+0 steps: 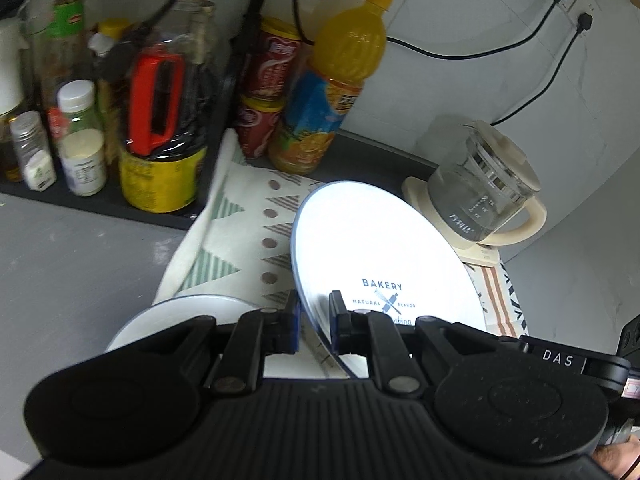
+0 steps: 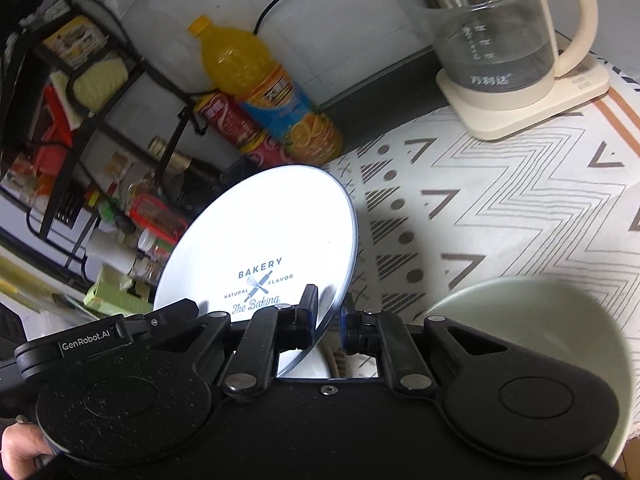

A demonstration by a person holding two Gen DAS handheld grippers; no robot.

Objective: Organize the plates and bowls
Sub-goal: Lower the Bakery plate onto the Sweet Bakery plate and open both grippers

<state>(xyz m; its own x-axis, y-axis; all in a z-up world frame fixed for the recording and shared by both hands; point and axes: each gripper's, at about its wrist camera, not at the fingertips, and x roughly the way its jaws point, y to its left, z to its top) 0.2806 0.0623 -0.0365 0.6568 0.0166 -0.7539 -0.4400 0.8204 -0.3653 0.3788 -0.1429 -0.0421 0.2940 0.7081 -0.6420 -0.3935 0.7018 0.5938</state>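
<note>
Each gripper holds its own white plate by the rim, tilted up off the patterned cloth (image 2: 500,216). Left gripper (image 1: 314,320): jaws nearly shut, pinching the near edge of the left plate (image 1: 372,248), w/ another plate (image 1: 180,312) lying flat below-left. Right gripper (image 2: 326,316): jaws likewise nearly shut on the right plate (image 2: 272,224) at its lower right edge; a pale green bowl (image 2: 532,312) sits just beside it on the cloth. Plates look stiff, glazed, prob. ceramic, so slippery, chip-prone, and a thin rim pinch leaves weight levering outward; grip deep on the rim, set down gently. Print on both: "BAKERY", "NATURAL FLAVOR"; right one adds "The Baking". Grippers read "DAS" and "GenRobot.AI". Kettle (image 2: 496,36) lettering isn't legible.
</note>
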